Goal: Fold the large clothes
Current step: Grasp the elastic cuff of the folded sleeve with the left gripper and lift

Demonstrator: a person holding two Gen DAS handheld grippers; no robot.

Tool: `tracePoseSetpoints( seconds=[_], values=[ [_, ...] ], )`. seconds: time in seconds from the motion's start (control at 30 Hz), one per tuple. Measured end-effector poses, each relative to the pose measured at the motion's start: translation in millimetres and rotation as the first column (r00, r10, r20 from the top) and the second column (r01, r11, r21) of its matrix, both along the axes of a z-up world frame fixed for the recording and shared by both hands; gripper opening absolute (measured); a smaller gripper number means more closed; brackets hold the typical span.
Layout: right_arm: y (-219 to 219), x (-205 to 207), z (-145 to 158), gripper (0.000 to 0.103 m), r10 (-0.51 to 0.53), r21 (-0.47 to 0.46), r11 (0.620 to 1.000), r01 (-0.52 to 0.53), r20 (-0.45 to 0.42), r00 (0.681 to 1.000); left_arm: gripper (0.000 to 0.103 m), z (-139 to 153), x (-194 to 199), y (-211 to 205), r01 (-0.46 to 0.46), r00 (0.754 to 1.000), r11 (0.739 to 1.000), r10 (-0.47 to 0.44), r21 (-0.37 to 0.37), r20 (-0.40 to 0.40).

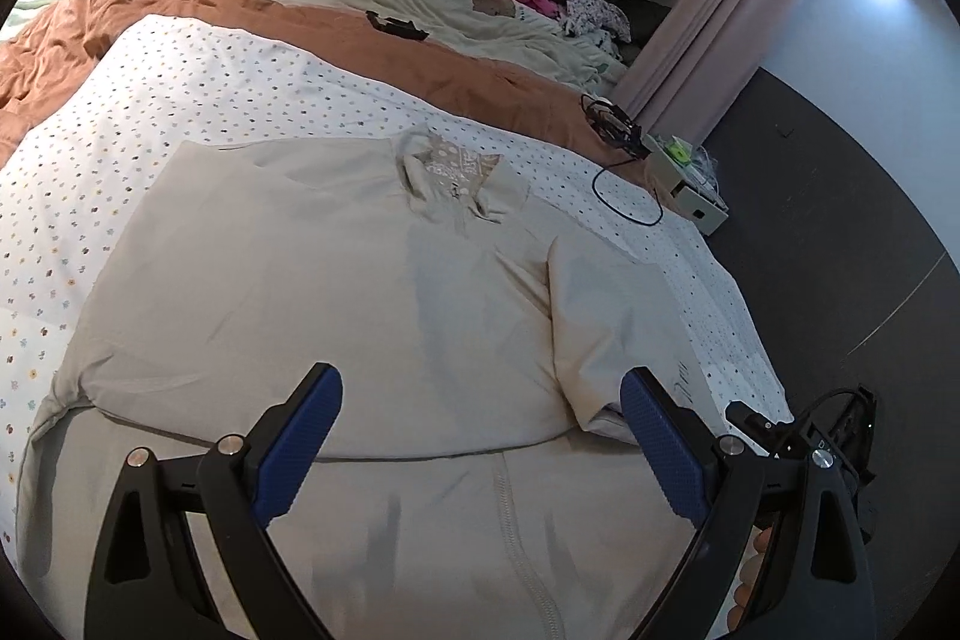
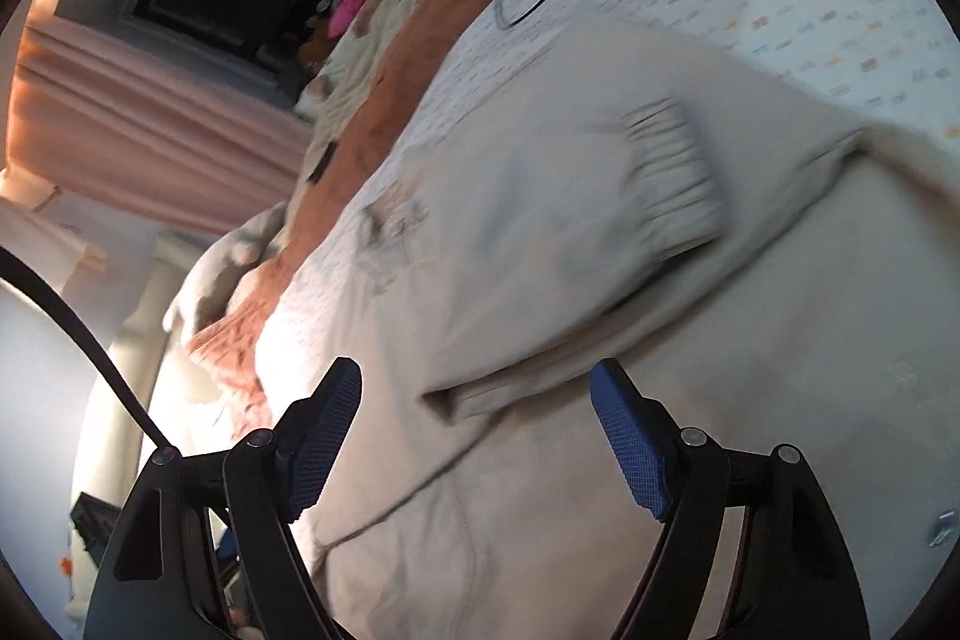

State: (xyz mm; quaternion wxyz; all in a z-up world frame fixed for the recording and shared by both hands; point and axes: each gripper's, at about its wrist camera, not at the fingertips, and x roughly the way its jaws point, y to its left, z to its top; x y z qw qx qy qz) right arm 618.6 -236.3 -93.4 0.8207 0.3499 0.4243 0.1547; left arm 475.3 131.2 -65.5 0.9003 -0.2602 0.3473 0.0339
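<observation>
Spread across the dotted white bedsheet (image 1: 240, 100), a beige zip jacket (image 1: 300, 280) is lying flat, collar at the far end, one sleeve (image 2: 600, 220) folded in over its chest. Left gripper (image 1: 480, 436) is hovering over the near hem, angling downward, jaws spread wide with nothing between them. Right gripper (image 2: 477, 418) is tilting hard sideways above the jacket, its view blurring, jaws standing apart and gripping nothing, the ribbed cuff (image 2: 672, 178) resting just beyond
</observation>
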Motion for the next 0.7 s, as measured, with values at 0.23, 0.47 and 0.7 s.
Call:
tracePoseSetpoints(
  seconds=[0.23,0.47,0.7],
  values=[
    [-65,24,-20,0.078,-0.062,0.068,0.995,0.067,-0.076,0.995,0.096,4,43,-72,0.128,0.99,0.982,-0.119,0.136,-0.07],
    [-127,39,-16,0.069,-0.185,0.113,0.974,0.194,-0.086,0.979,0.095,-2,95,-143,0.263,0.96,0.933,-0.229,0.245,-0.158],
    [-184,51,-9,0.06,-0.275,0.153,0.945,0.288,-0.105,0.956,0.095,-21,133,-205,0.385,0.917,0.876,-0.328,0.289,-0.227]
  ],
)
